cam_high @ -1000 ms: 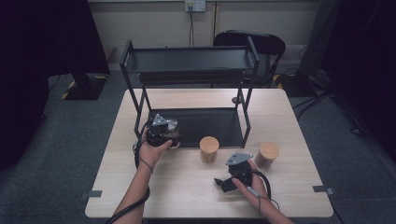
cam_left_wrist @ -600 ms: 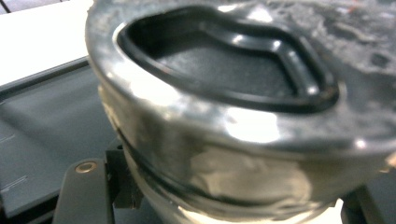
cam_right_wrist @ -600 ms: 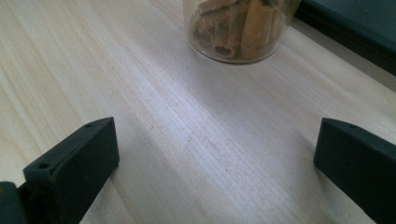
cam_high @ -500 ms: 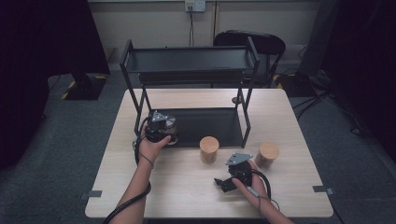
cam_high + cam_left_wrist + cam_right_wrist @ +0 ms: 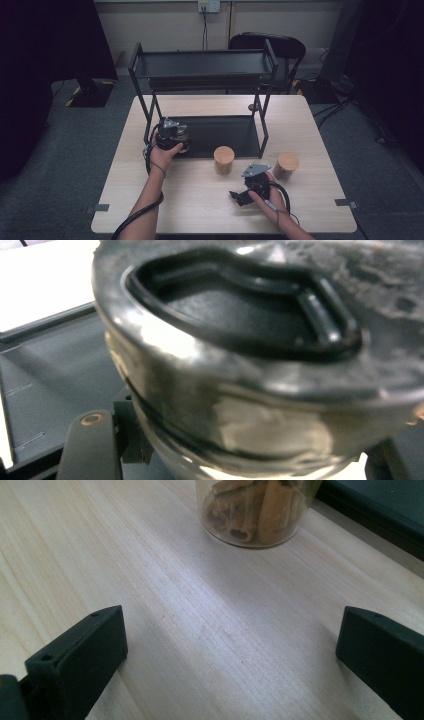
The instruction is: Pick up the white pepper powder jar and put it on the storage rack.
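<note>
Gripping the glass jar (image 5: 240, 405) in left tongs (image 5: 172, 134); we judge it slippery, fragile. Right tongs (image 5: 239, 196) released.

My left gripper (image 5: 172, 134) is clamped on a glass jar (image 5: 260, 390) with a metal lid and black seal, held over the near left corner of the rack's lower shelf (image 5: 225, 135). Two cork-topped jars stand upright on the table (image 5: 200, 200): one (image 5: 224, 160) just near the shelf, another (image 5: 286, 165) farther right.
</note>
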Motion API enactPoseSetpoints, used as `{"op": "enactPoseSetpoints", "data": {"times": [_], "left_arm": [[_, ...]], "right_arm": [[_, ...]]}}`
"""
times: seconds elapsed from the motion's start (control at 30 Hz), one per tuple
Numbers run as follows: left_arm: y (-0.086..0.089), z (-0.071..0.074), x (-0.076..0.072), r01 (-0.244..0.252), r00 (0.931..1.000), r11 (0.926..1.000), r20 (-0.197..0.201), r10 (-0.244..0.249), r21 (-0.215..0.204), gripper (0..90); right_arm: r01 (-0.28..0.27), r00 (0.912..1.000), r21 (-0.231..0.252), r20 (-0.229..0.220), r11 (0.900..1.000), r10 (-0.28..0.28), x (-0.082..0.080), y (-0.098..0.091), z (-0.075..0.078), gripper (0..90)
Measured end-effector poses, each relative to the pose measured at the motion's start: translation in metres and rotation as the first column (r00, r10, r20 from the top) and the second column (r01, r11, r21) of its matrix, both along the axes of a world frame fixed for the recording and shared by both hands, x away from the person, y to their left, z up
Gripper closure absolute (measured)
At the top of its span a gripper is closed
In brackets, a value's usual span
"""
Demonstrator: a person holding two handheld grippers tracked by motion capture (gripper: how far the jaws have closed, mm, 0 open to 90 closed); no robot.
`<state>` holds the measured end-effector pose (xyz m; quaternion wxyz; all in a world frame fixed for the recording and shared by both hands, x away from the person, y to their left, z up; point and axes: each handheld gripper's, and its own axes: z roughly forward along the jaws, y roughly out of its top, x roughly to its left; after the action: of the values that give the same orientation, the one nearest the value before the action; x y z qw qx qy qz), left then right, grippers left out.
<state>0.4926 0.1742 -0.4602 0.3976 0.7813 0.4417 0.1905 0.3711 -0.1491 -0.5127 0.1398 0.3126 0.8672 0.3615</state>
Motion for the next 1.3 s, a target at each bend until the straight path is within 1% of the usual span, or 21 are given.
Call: {"op": "enactPoseSetpoints", "data": {"times": [0.2,0.27,0.37,0.57,0.67,0.73,0.83,0.93,1.03,1.3], "left_arm": [[0.002,-0.003,0.006,-0.021,0.9998,0.9998,0.004,0.021,0.001,30.9],[0.002,-0.004,0.007,-0.035,0.9993,0.9993,0.008,0.035,-0.012,30.9],[0.003,-0.006,0.009,-0.045,0.999,0.999,0.006,0.045,-0.005,31.0],[0.006,-0.01,0.013,-0.069,0.9976,0.9976,0.003,0.069,-0.004,31.0],[0.007,-0.011,0.015,-0.08,0.9967,0.9968,0.007,0.08,-0.002,31.0],[0.008,-0.012,0.016,-0.087,0.9962,0.9961,0.007,0.087,-0.015,30.9],[0.007,-0.012,0.017,-0.091,0.9958,0.9959,0.009,0.091,-0.002,31.0],[0.007,-0.012,0.019,-0.103,0.9947,0.9946,0.009,0.103,-0.012,30.9],[0.006,-0.014,0.019,-0.104,0.9945,0.9946,0.009,0.104,-0.001,30.9],[0.007,-0.015,0.02,-0.115,0.9932,0.9934,0.021,0.115,-0.001,30.9]], "right_arm": [[0.0,1.0,0.0,0.0,1.0,0.0,0.0,0.0,0.0,0.0],[0.0,1.0,0.0,0.0,1.0,0.0,0.0,0.0,0.0,0.0],[0.0,1.0,0.0,0.0,1.0,0.0,0.0,0.0,0.0,0.0],[0.0,1.0,0.0,0.0,1.0,0.0,0.0,0.0,0.0,0.0],[0.0,1.0,0.0,0.0,1.0,0.0,0.0,0.0,0.0,0.0],[0.0,1.0,0.0,0.0,1.0,0.0,0.0,0.0,0.0,0.0],[0.0,1.0,0.0,0.0,1.0,0.0,0.0,0.0,0.0,0.0],[0.0,1.0,0.0,0.0,1.0,0.0,0.0,0.0,0.0,0.0],[0.0,1.0,0.0,0.0,1.0,0.0,0.0,0.0,0.0,0.0],[-0.001,1.0,0.001,0.0,1.0,0.001,0.0,0.0,0.0,0.0]]}}
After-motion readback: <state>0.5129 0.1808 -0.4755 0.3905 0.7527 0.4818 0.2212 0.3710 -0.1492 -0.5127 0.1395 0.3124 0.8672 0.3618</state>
